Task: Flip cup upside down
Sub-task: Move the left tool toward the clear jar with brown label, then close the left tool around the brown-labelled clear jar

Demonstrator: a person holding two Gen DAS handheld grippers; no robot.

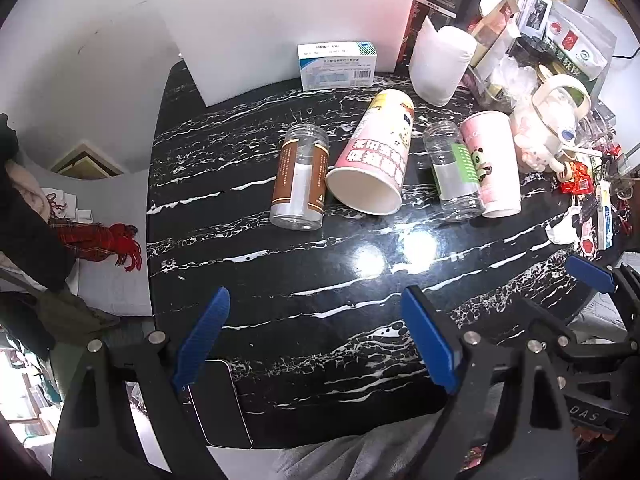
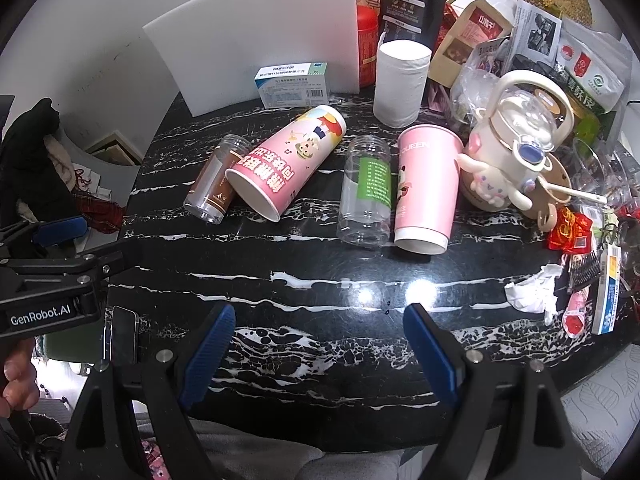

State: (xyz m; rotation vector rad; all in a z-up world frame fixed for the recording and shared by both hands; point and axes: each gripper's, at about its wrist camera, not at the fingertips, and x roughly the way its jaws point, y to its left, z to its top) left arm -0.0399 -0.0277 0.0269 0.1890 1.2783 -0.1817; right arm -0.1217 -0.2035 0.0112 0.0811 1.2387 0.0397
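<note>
A pink paper cup with cartoon print (image 1: 374, 152) (image 2: 286, 164) lies on its side on the black marble table (image 1: 320, 280), mouth toward me. A second pink cup with a panda (image 1: 494, 164) (image 2: 426, 188) also lies on its side, further right. My left gripper (image 1: 316, 336) is open and empty, hovering over the table's near edge. My right gripper (image 2: 318, 350) is open and empty, also near the front edge. The left gripper shows in the right wrist view (image 2: 60, 232).
A brown-labelled clear jar (image 1: 300, 178) (image 2: 216, 184) and a green-labelled clear jar (image 1: 456, 170) (image 2: 366, 192) lie beside the cups. A white roll (image 2: 400, 80), a medicine box (image 2: 292, 84), a white kettle (image 2: 516, 140) and clutter fill the back right. A phone (image 1: 220, 404) lies at the front edge.
</note>
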